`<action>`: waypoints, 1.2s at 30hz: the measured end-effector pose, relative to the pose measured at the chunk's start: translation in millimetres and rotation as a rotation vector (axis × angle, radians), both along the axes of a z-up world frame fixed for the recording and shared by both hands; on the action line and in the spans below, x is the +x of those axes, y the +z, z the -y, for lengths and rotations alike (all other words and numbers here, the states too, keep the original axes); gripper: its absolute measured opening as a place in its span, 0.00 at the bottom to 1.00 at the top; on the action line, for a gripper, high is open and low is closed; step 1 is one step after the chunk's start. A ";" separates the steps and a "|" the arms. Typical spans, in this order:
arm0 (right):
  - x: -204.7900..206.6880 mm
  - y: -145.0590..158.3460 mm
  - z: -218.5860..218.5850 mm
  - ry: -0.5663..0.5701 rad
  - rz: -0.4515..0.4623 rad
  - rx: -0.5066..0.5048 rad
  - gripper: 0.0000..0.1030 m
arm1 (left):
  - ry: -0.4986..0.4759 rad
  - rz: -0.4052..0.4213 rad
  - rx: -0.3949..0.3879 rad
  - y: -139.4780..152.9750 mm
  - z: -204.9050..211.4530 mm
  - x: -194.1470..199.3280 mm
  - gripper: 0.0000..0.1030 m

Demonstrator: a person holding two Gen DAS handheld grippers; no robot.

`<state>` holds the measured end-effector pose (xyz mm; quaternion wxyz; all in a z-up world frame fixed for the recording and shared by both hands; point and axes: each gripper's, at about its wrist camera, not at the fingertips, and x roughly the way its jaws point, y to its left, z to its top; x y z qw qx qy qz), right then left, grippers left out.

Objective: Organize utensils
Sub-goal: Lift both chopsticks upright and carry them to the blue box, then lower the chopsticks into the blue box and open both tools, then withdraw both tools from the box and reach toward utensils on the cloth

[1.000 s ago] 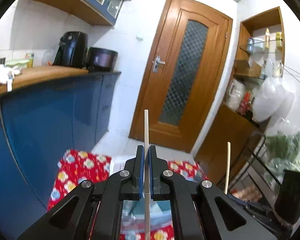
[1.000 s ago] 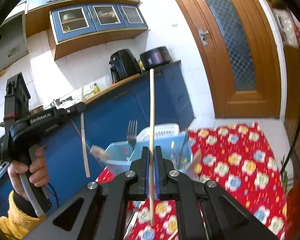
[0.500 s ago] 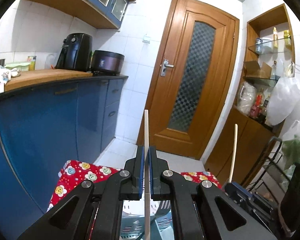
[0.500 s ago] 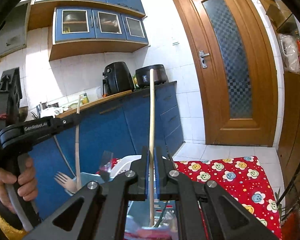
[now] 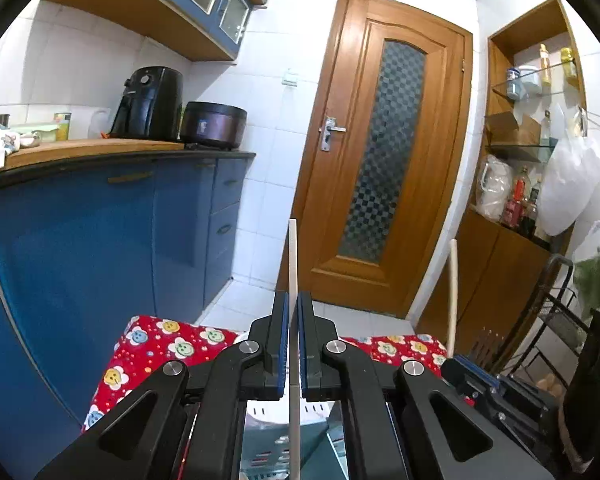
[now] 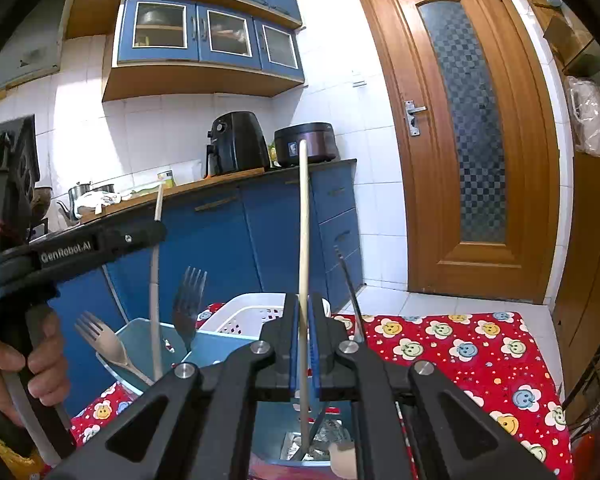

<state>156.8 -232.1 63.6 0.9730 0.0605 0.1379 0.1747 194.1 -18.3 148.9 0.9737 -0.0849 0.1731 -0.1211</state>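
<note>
My left gripper (image 5: 293, 304) is shut on a pale chopstick (image 5: 293, 256) that stands upright, its lower end over a blue utensil holder (image 5: 268, 444). My right gripper (image 6: 305, 304) is shut on a second chopstick (image 6: 304, 220), also upright, its lower end inside the blue holder (image 6: 216, 344). In the right wrist view the left gripper (image 6: 156, 229) shows at left with its chopstick (image 6: 154, 320) reaching down into the holder, beside a steel fork (image 6: 188, 304) and a wooden fork (image 6: 104, 344). The right chopstick (image 5: 453, 288) appears at right in the left wrist view.
The holder stands by a white perforated basket (image 6: 244, 316) on a red flowered tablecloth (image 6: 460, 352). Blue kitchen cabinets (image 5: 100, 232) rise close at left, a wooden door (image 5: 380, 152) behind. A wire rack (image 5: 556, 320) stands at right. A hand (image 6: 40, 368) grips the left tool's handle.
Both grippers have sunk and levelled out, carrying their chopsticks down into the blue holder. The right gripper has also rolled, so the room now stands upright in its view.
</note>
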 end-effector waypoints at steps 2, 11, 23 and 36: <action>-0.9 -0.2 0.0 0.001 -0.001 0.004 0.06 | -0.002 -0.009 0.002 -3.6 0.8 -1.0 0.04; -6.4 3.3 2.7 0.026 -0.024 0.048 0.21 | -0.026 -0.064 -0.014 -11.3 -1.5 -1.5 0.04; -29.1 13.1 -0.6 0.040 -0.013 0.056 0.24 | -0.056 -0.083 0.005 -8.5 1.3 -21.1 0.09; -79.1 27.1 5.3 0.020 -0.093 0.041 0.25 | -0.100 -0.072 0.074 16.9 3.8 -82.4 0.09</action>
